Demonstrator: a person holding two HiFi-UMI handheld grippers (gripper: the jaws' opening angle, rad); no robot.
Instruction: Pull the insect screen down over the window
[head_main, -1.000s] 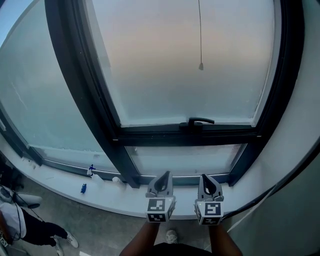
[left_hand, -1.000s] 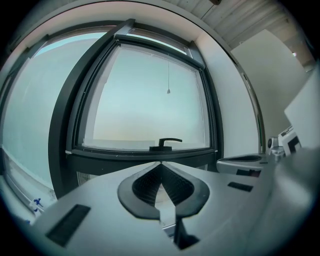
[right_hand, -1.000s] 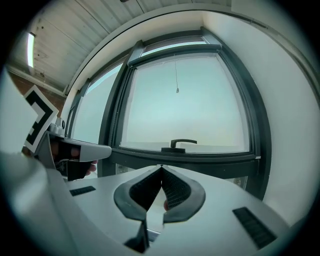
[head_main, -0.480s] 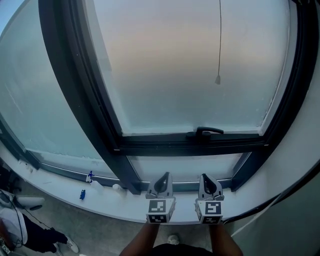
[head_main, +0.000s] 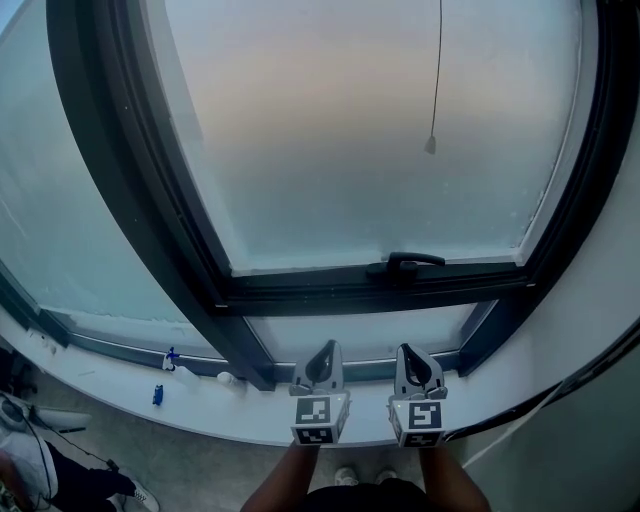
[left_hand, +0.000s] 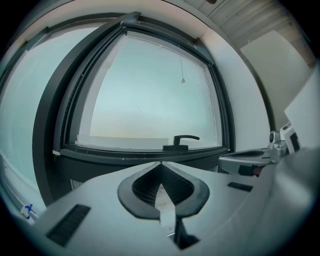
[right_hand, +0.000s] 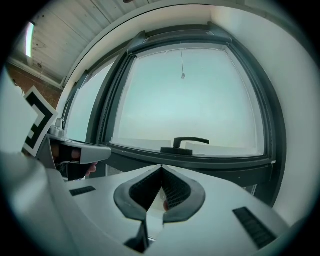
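Below the window handle (head_main: 405, 264) I've got left gripper (head_main: 327, 350) and right gripper (head_main: 408, 352) side by side, both jaws fully closed on nothing; pull cord (head_main: 431, 146) dangles high against the pane (head_main: 330, 130).

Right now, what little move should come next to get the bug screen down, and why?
Probably lift the right gripper up toward the cord toggle, opening its jaws on the way. Both it and the left gripper are shut, empty and low by the sill, while the toggle, seemingly the screen's pull, hangs high before the pane, more on the right.
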